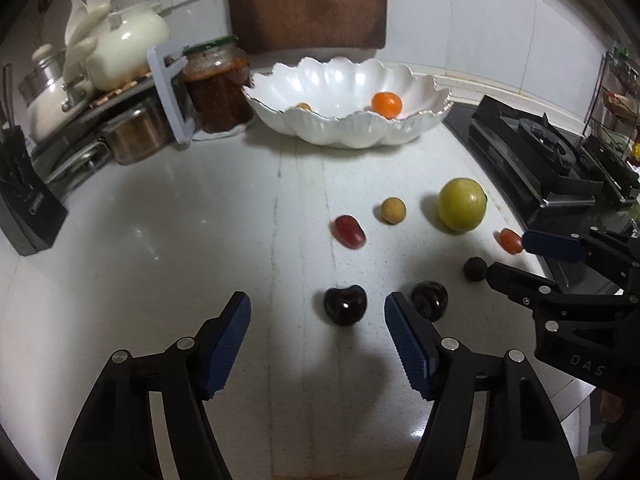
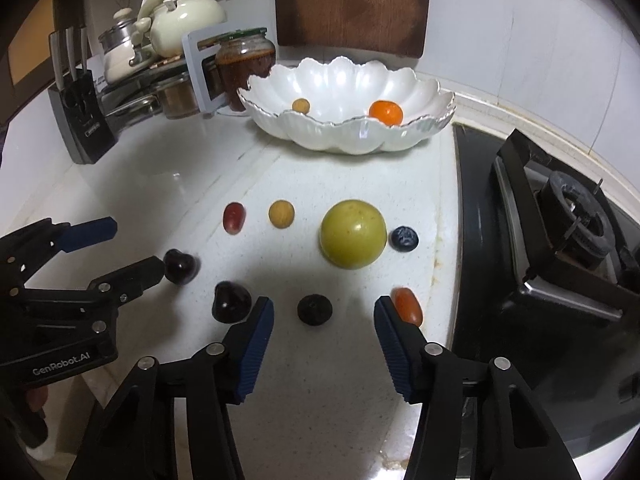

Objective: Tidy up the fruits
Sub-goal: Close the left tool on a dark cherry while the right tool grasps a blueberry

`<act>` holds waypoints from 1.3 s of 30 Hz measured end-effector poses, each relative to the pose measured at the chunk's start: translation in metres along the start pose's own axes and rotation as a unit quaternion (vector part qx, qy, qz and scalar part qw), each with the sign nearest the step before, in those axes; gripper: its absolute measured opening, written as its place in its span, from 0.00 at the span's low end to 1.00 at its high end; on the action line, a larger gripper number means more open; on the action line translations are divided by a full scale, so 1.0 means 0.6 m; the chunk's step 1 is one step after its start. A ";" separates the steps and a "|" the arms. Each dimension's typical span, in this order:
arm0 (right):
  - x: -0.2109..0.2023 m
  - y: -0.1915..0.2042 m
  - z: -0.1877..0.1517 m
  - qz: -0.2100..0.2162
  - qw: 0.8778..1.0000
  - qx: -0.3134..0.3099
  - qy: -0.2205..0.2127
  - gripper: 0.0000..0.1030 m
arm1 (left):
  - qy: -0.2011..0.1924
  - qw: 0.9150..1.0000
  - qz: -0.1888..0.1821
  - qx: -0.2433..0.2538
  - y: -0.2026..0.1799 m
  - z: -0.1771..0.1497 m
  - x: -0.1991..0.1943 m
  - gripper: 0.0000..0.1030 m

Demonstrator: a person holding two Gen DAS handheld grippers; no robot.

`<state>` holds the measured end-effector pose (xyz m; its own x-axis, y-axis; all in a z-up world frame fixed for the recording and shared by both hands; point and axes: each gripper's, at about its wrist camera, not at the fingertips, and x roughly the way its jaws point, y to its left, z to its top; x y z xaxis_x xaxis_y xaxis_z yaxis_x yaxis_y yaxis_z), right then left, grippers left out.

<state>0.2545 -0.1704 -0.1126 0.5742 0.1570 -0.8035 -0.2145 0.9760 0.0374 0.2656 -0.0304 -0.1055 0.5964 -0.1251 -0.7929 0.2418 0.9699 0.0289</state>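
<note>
My left claw (image 1: 317, 316) released over a dark cherry (image 1: 345, 305) on the surface (image 1: 180, 240), my right claw (image 2: 324, 322) released around a small dark fruit (image 2: 314, 309), green fruit (image 2: 353, 233) beyond, orange (image 2: 385, 112) in the white bowl (image 2: 340, 136)

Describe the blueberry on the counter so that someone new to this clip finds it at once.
Start at the black gas stove on the right, then look at the white counter beside its edge. The big green fruit lies there, and the blueberry sits against its stove side. It is the only small dark-blue fruit with a crown.
</note>
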 end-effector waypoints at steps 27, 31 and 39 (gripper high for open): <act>0.044 0.001 -0.003 0.022 0.999 0.013 0.020 0.35 | 0.028 0.999 -0.028 0.002 -0.011 -0.004 0.049 0.47; 0.049 0.002 -0.001 0.022 0.999 0.011 0.022 0.31 | 0.031 0.999 -0.033 -0.001 -0.010 -0.002 0.051 0.42; 0.059 -0.002 -0.001 0.024 0.999 0.013 0.029 0.24 | 0.038 0.998 -0.040 -0.007 -0.009 -0.001 0.058 0.31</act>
<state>0.2748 -0.1662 -0.1411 0.5166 0.1946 -0.8338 -0.2189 0.9715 0.0911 0.2842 -0.0401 -0.1336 0.5154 -0.1857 -0.8366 0.2753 0.9604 -0.0436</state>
